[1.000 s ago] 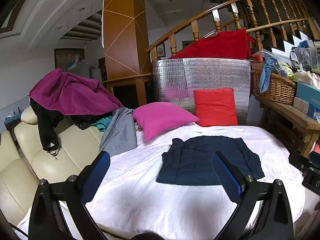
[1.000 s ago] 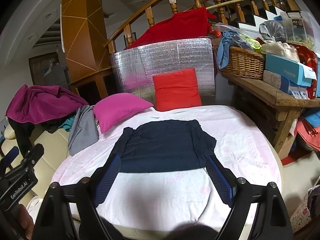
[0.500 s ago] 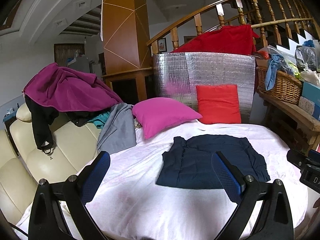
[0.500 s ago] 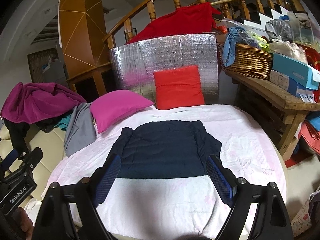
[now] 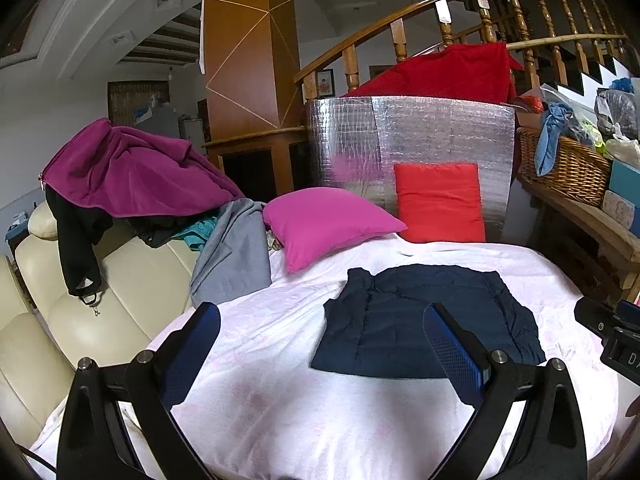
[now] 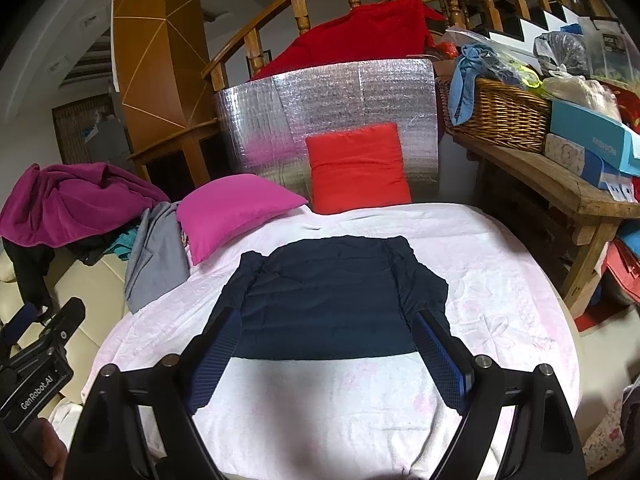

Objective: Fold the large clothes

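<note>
A dark navy quilted garment lies flat and partly folded on the round table under a pale pink cloth. My left gripper hovers open over the near left part of the table, with the garment's left edge beyond its fingers. In the right wrist view the same garment fills the table's middle. My right gripper is open, and its blue pads flank the garment's near hem without touching it. Nothing is held by either gripper.
A magenta pillow and a red pillow lean on a silver foil panel at the table's far side. The cream sofa at the left carries purple, black and grey clothes. A wooden bench with a wicker basket and boxes stands at the right.
Both grippers have come a little closer to the table, so the navy garment looks larger and nearer the fingers. The garment has not moved and both jaws stayed wide.
</note>
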`<state>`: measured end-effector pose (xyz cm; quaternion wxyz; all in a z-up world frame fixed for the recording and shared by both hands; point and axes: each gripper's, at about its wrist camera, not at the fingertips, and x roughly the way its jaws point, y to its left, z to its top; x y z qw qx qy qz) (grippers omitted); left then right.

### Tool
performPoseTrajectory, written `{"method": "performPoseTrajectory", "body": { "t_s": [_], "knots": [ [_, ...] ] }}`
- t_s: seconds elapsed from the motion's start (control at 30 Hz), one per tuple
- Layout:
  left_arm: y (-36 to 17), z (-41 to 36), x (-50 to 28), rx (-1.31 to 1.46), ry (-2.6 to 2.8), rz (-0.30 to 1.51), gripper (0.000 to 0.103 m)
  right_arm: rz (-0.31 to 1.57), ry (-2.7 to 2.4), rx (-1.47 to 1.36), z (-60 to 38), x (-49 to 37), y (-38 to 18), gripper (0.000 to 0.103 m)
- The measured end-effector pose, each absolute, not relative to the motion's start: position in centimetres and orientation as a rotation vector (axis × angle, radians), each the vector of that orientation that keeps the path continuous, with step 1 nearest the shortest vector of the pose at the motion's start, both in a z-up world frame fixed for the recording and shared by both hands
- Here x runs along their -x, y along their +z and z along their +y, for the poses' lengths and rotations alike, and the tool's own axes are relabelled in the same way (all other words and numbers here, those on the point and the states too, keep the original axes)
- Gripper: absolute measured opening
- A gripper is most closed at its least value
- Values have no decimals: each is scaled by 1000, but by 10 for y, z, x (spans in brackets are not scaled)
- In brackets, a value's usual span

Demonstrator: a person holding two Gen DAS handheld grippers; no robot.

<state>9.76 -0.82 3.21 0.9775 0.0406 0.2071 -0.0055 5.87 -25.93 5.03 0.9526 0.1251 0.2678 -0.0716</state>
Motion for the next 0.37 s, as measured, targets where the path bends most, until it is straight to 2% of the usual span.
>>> {"method": "performPoseTrajectory", "body": {
  "t_s": [0.27,0.37],
  "knots": [
    [27,-3,-119,-44,-87,438,101,543,-159,-248,-271,-72,49,89],
    [19,11,-152,-34,-76,455,101,533,-161,-272,-293,-84,45,89]
  ]
}}
